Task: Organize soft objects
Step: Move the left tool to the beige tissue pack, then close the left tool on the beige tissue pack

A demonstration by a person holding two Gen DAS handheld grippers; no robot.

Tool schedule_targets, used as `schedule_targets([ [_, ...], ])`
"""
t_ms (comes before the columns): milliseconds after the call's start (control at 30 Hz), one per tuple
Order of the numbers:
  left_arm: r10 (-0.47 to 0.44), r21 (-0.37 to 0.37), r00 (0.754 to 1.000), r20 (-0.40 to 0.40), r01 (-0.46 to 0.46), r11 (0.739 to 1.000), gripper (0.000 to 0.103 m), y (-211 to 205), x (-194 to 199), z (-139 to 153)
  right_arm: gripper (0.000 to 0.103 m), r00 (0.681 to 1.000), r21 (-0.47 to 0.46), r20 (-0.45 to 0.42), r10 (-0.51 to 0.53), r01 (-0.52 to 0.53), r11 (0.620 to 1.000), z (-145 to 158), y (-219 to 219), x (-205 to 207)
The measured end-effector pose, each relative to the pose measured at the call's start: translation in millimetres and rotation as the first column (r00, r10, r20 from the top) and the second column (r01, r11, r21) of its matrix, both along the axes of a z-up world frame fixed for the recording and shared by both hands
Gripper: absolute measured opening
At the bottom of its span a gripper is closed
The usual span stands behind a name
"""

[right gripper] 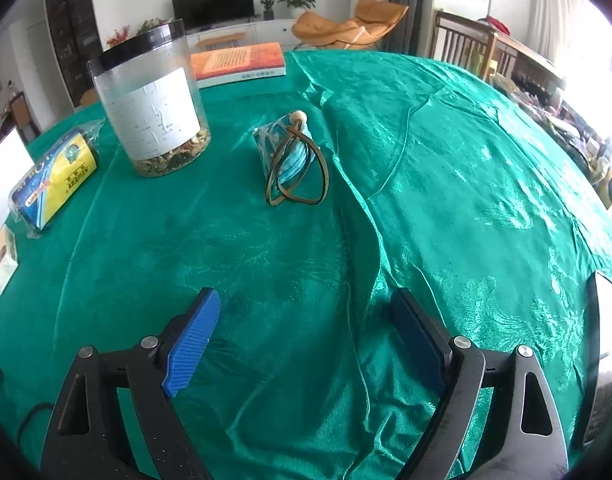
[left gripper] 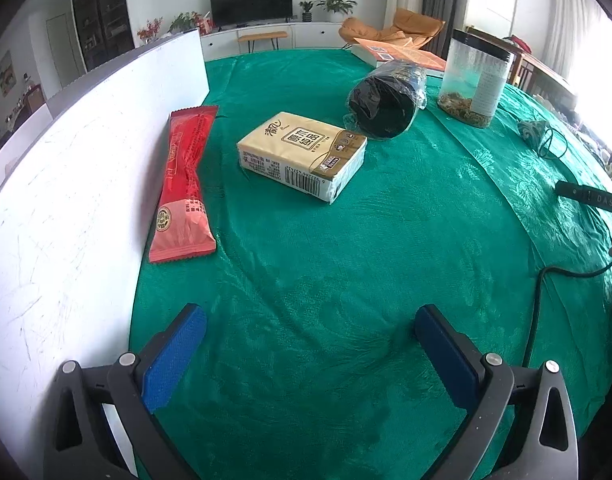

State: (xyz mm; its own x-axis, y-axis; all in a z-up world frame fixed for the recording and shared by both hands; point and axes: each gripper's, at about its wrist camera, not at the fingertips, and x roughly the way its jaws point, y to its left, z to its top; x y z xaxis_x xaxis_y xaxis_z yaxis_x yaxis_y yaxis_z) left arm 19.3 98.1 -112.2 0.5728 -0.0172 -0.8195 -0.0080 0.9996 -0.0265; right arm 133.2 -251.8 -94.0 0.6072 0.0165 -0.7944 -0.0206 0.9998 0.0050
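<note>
In the left wrist view a red snack packet [left gripper: 184, 184] lies along the edge of a white board [left gripper: 65, 184]. A beige tissue pack [left gripper: 301, 156] lies right of it, and a black roll in clear wrap [left gripper: 386, 100] lies behind that. My left gripper [left gripper: 310, 320] is open and empty, well short of them. In the right wrist view a small teal pouch with a brown cord [right gripper: 293, 160] lies ahead on the green cloth [right gripper: 446, 184]. My right gripper [right gripper: 306, 304] is open and empty, short of the pouch. The wrapped roll [right gripper: 51, 178] shows at left.
A clear jar with a black lid [right gripper: 153, 100] stands left of the pouch; it also shows in the left wrist view [left gripper: 474, 80]. An orange book [right gripper: 237, 62] lies at the back. A black cable [left gripper: 546, 280] runs at right. A phone [right gripper: 604, 360] lies at the right edge.
</note>
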Motion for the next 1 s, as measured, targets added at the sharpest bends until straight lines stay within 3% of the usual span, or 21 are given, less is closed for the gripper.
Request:
schedule_targets([
  [100, -0.001, -0.125, 1.0, -0.015, -0.001, 0.992, 0.103, -6.5, 20.9, 5.8, 0.089, 1.0, 0.001, 0.0, 0.001, -0.001, 1.0, -0.2, 0.7, -0.7],
  [400, 0.177, -0.242, 0.984, -0.013, -0.175, 0.954, 0.103, 7.0, 121.5, 7.7, 0.09, 1.0, 0.001, -0.001, 0.001, -0.001, 1.0, -0.2, 1.2, 0.0],
  [567, 0.111, -0.156, 0.994, -0.007, -0.111, 0.981, 0.102, 1.0, 139.0, 4.4, 0.09, 1.0, 0.002, -0.002, 0.002, -0.002, 1.0, -0.3, 1.2, 0.1],
  [600, 0.101, -0.124, 0.995, 0.005, -0.1, 0.987, 0.092, -0.7, 137.5, 4.5, 0.09, 1.0, 0.002, -0.002, 0.001, -0.001, 1.0, -0.3, 1.3, 0.1],
  [633, 0.1, -0.079, 0.995, 0.02, -0.098, 0.992, 0.073, -1.9, 134.9, 5.2, 0.09, 1.0, 0.002, -0.002, 0.002, -0.002, 1.0, -0.2, 1.3, 0.0],
  [667, 0.098, -0.038, 0.995, 0.026, -0.097, 0.995, 0.065, -2.0, 131.9, 5.9, 0.091, 1.0, 0.002, -0.002, 0.001, -0.001, 1.0, -0.2, 1.4, 0.1],
  [700, 0.077, -0.046, 0.997, 0.027, -0.076, 0.996, 0.06, -0.9, 126.8, 7.2, 0.091, 1.0, 0.002, -0.002, 0.001, -0.001, 1.0, -0.2, 1.4, 0.1],
  [767, 0.03, -0.111, 0.999, 0.015, -0.028, 0.993, 0.059, 1.6, 115.3, 8.5, 0.091, 1.0, 0.002, -0.002, 0.001, -0.001, 1.0, -0.1, 1.5, 0.1],
  [900, -0.085, -0.081, 0.996, 0.003, 0.085, 0.993, 0.061, -15.8, 84.7, 7.2, 0.091, 1.0, 0.002, -0.002, 0.001, -0.001, 1.0, -0.2, 1.4, 0.1],
  [967, -0.098, -0.037, 0.995, 0.016, 0.099, 0.994, 0.071, -22.8, 75.9, 4.8, 0.091, 1.0, 0.002, -0.002, 0.001, -0.001, 1.0, -0.1, 1.5, 0.2],
  [1000, -0.1, -0.023, 0.995, 0.018, 0.1, 0.995, 0.083, -25.1, 75.3, 3.5, 0.091, 1.0, 0.002, -0.002, 0.001, -0.001, 1.0, -0.1, 1.4, 0.2],
])
